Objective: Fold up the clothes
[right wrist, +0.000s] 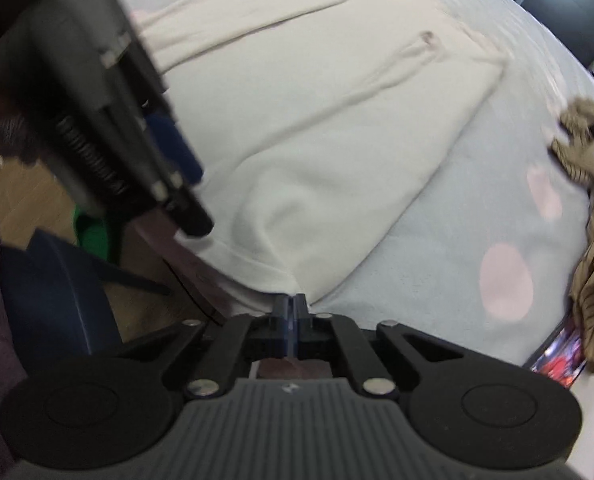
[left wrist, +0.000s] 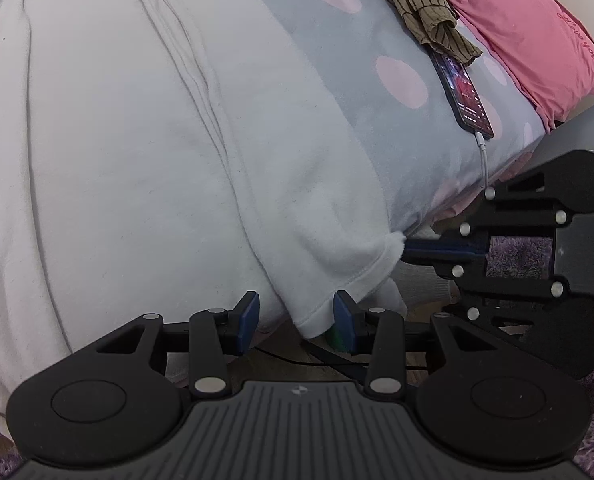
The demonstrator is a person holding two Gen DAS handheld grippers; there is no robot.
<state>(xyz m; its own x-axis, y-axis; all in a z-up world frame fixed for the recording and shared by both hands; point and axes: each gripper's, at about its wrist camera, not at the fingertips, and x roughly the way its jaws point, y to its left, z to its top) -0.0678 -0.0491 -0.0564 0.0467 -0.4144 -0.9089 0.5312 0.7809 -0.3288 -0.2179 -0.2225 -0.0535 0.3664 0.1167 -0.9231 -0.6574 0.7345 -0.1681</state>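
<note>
Left wrist view looks down on a white garment [left wrist: 137,140] spread flat over a grey bedsheet [left wrist: 337,60] with pink dots. Its near hem hangs over the bed edge and drops between the blue pads of the left gripper [left wrist: 296,324]. The jaws stand partly apart with the hem fold between them; the cloth lies against the right-hand pad, while the other pad stands clear of it, so no grip shows. To the right in this view, the right gripper [left wrist: 407,246] reaches in sideways, its pads pressed together on the garment's hem corner.

Right wrist view, blurred, shows the same hold: the right gripper [right wrist: 293,304] has its pads fully closed on the hem corner of the garment [right wrist: 317,140], which stretches away from it up the bed. The left gripper [right wrist: 189,216] hangs to the left, its tip at the hem by the bed edge.

A phone [left wrist: 463,92] with a cable lies on the sheet to the right, a striped brown shirt [left wrist: 417,4] partly over its far end, and a pink cloth [left wrist: 529,40] beyond.
</note>
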